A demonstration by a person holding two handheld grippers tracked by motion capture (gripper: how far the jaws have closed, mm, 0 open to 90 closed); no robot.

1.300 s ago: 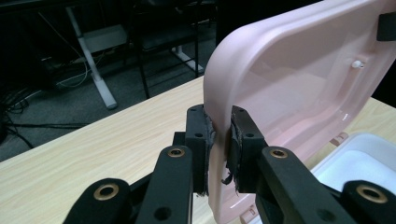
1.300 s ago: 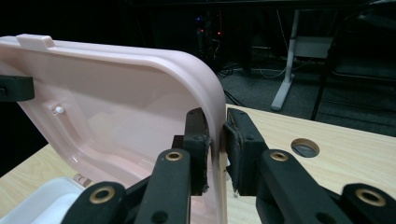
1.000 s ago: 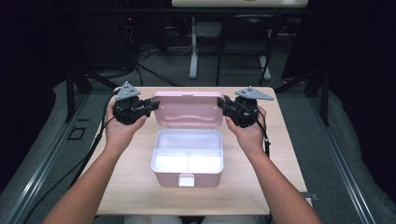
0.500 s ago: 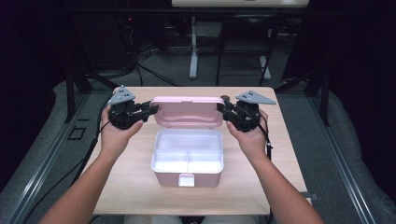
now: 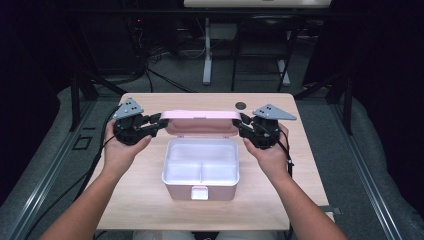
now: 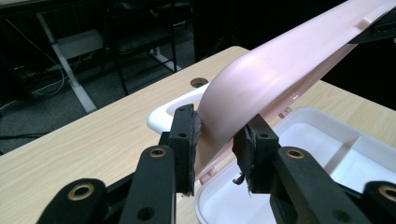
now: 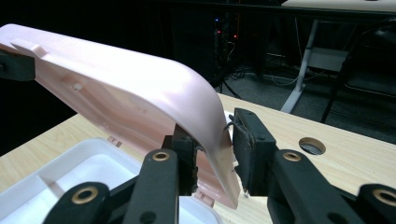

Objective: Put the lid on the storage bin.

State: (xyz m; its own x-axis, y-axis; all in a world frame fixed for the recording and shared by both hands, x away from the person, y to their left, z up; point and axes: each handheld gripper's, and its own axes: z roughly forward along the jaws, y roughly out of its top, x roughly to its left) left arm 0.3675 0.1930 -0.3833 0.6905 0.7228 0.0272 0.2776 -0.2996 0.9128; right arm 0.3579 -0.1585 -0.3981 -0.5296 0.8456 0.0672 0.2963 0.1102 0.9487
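A pink lunch box (image 5: 200,189) with a white divided inside (image 5: 200,162) stands on the middle of the wooden table. Its pink lid (image 5: 202,125) is hinged at the back and tilts forward over the box. My left gripper (image 5: 162,121) is shut on the lid's left end, and my right gripper (image 5: 241,121) on its right end. In the left gripper view the lid (image 6: 280,70) runs between the pads of my left gripper (image 6: 215,140). In the right gripper view the lid (image 7: 130,93) sits between the pads of my right gripper (image 7: 212,149).
A round cable hole (image 5: 241,105) lies in the table (image 5: 300,195) behind the lid. A small latch tab (image 5: 199,192) sticks out of the box's front wall. Bare wood lies on both sides of the box. Dark floor, cables and desk legs are beyond the far edge.
The lid's free edge has swung forward over the box, toward the person. Both grippers moved with it, keeping their hold on its two ends.
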